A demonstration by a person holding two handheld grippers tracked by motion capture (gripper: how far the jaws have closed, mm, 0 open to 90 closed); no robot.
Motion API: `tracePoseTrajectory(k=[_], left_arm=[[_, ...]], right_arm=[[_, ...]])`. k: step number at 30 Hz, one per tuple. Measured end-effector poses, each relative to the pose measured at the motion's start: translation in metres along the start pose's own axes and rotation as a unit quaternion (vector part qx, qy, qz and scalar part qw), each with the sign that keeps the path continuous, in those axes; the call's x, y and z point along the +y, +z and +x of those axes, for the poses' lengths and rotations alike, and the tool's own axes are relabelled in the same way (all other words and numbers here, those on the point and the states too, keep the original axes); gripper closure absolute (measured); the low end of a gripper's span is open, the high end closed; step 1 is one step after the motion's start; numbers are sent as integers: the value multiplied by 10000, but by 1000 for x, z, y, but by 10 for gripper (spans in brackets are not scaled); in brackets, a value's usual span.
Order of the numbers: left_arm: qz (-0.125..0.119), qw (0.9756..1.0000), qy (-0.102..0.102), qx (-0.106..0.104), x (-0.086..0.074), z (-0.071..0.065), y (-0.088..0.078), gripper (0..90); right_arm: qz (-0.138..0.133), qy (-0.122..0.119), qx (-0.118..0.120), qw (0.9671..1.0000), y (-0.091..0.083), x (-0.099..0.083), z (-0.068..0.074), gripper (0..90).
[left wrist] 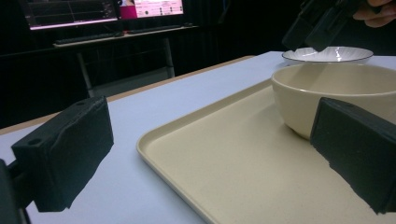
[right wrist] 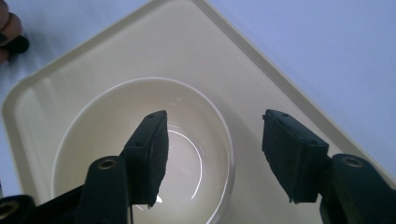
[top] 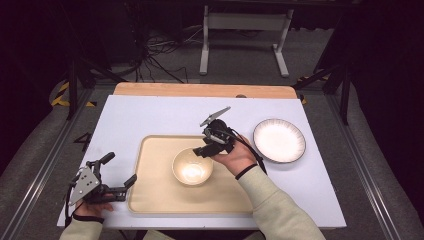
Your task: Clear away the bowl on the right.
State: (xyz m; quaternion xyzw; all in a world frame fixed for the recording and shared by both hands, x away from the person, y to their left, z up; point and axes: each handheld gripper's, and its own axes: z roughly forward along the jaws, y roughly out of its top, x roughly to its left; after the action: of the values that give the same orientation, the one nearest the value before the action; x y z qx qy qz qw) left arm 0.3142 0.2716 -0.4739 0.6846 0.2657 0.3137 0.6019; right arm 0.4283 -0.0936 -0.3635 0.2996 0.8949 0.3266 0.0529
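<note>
The left gripper [left wrist: 205,154] has its two black jaws wide apart, with nothing between them. The left jaw is over the white table [left wrist: 154,107], the right jaw over the beige tray [left wrist: 224,158]. A cream bowl [left wrist: 336,93] stands on the tray at the right. Far behind it lies a white plate [left wrist: 327,54] with a dark rim. Above the bowl hangs the other gripper [left wrist: 322,23], held by a hand [left wrist: 378,11]. Far left, monitors [left wrist: 102,11] glow in the dark

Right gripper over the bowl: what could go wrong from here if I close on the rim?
1. The right gripper is open, one jaw above the inside of the bowl, one outside; the smooth rim may slip from the pads.
2. The left gripper sits open at the edge of the tray; nudging it could shift the bowl.
</note>
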Motion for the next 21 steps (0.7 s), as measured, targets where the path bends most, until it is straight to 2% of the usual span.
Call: tracePoseTrajectory(k=[4,9,15,21], left_arm=[[10,10000,-12,6,0,0,0,2],[24,10000,25,20,0,0,0,2],[24,10000,29,25,0,0,0,2],[24,10000,26,26,0,0,0,2]], right_arm=[[-287,-181,-44,9994,-12,0,3,404],[-672,-279,-23,9973,-27,-1,6,392],[-917,-409,21,9949,-39,-3,10,357],[-1249,-630,-31,9902,-48,-8,11,332]])
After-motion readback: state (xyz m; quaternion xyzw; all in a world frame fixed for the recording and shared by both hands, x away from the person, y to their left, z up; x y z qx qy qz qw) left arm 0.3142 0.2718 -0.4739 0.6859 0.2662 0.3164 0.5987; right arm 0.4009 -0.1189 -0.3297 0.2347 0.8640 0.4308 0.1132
